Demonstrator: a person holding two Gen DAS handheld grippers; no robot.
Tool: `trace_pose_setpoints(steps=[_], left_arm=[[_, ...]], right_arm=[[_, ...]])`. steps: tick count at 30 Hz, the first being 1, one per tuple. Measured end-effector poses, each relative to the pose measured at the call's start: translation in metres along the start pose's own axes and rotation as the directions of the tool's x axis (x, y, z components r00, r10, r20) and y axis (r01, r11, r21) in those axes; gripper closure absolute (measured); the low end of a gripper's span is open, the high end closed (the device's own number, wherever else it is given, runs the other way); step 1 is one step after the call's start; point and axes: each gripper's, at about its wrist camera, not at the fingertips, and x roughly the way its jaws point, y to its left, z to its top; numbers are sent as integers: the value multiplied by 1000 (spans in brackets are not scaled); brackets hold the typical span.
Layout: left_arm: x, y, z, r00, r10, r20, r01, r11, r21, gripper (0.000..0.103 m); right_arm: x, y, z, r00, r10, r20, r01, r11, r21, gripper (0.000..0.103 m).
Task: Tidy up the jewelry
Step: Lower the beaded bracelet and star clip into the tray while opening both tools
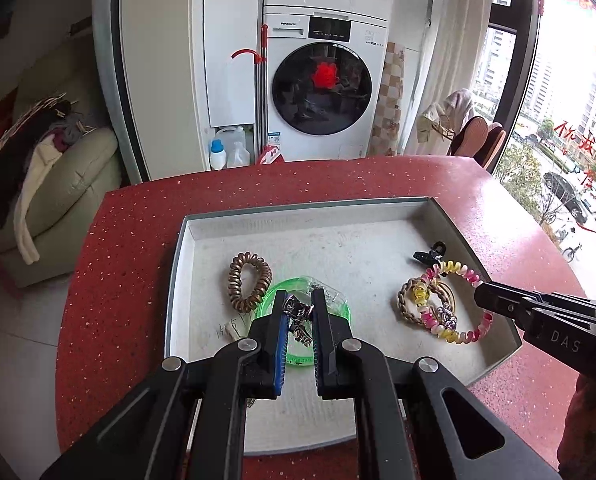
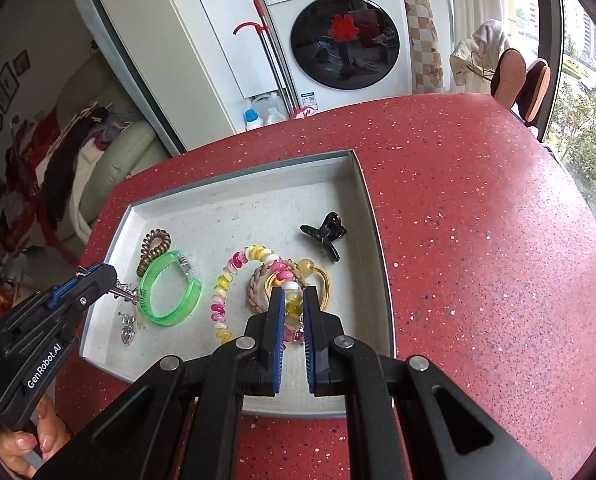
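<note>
A grey tray (image 1: 306, 210) sits on a red speckled counter (image 1: 138, 240). My left gripper (image 1: 298, 296) is shut on a silver charm piece (image 1: 296, 308), held above a green bracelet (image 1: 338, 308). In the right wrist view that piece (image 2: 124, 292) sticks out of the left gripper (image 2: 112, 276), with a heart charm (image 2: 127, 334) dangling below. My right gripper (image 2: 293, 292) is shut on a pink-and-yellow spiral hair tie (image 2: 222, 292), over braided and gold ties (image 2: 256, 286). In the tray also lie a brown spiral tie (image 1: 250, 280) and a black claw clip (image 2: 324, 236).
The counter (image 2: 478, 240) stretches bare to the right of the tray (image 2: 238, 172), ending at a window. Beyond its far edge stand a washing machine (image 1: 322, 88) and a sofa with clothes (image 1: 58, 168). A person's hand (image 2: 22, 448) holds the left gripper.
</note>
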Motion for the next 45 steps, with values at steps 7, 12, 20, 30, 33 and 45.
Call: trace_pose_setpoints(steps=[7,12,20,30,33,45], left_arm=[[25,-2,-8,999,29,-42,-29,1000,3,74],[34,1,-13,998,39,-58,-40,999,-6,74],[36,-3,-15,996,66,-53,-65,998,20,74],[38,-5,-19,995,89,-54,-87,995,40,74],[36,-7,-19,994,96,-50,-94,995,35,73],[21,3,-17,998,58,-21,-58,998,-19,73]], right_arm=[[15,3,-2,1000,-15,-4,14,1000,-25,93],[24,4,-7,1000,-21,-20,20,999,-28,93],[29,5,-10,999,-26,-24,25,999,-39,93],[27,0,-12,1000,1,-29,-1,1000,-17,52],[20,0,-13,1000,17,-9,-18,1000,-11,50],[0,3,-15,998,55,39,-55,998,1,44]])
